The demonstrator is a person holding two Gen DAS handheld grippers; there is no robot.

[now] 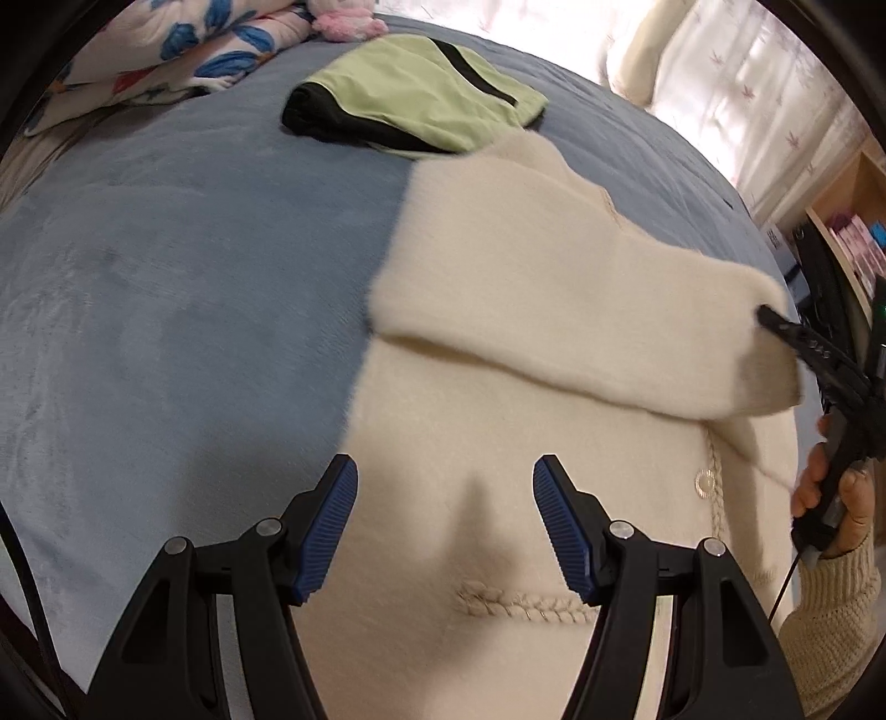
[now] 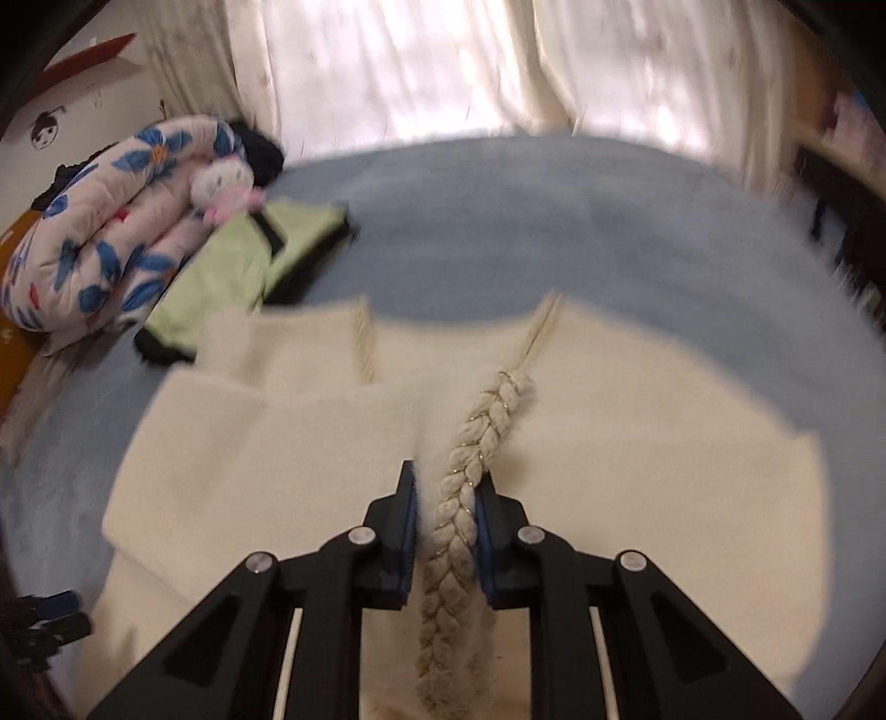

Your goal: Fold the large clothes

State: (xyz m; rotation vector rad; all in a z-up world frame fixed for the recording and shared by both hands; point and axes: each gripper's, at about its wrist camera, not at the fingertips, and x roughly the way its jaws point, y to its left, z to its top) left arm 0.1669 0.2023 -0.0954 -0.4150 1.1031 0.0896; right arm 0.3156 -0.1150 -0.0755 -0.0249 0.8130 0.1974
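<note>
A cream fuzzy cardigan (image 1: pixel 498 421) with braided trim lies on the blue bedspread (image 1: pixel 166 277). My left gripper (image 1: pixel 446 487) is open and empty, hovering over the cardigan's lower part. My right gripper (image 2: pixel 446 493) is shut on the cardigan's braided edge (image 2: pixel 470 459) and holds a flap of it lifted; in the left wrist view it (image 1: pixel 775 324) grips the raised sleeve end at the right. The cardigan (image 2: pixel 609 471) fills the lower half of the right wrist view.
A folded green and black garment (image 1: pixel 421 99) lies beyond the cardigan. A floral quilt (image 1: pixel 166 50) and a pink plush toy (image 1: pixel 349 22) sit at the bed's far left. Curtains (image 2: pixel 443 66) hang behind the bed. Shelves (image 1: pixel 853 221) stand at the right.
</note>
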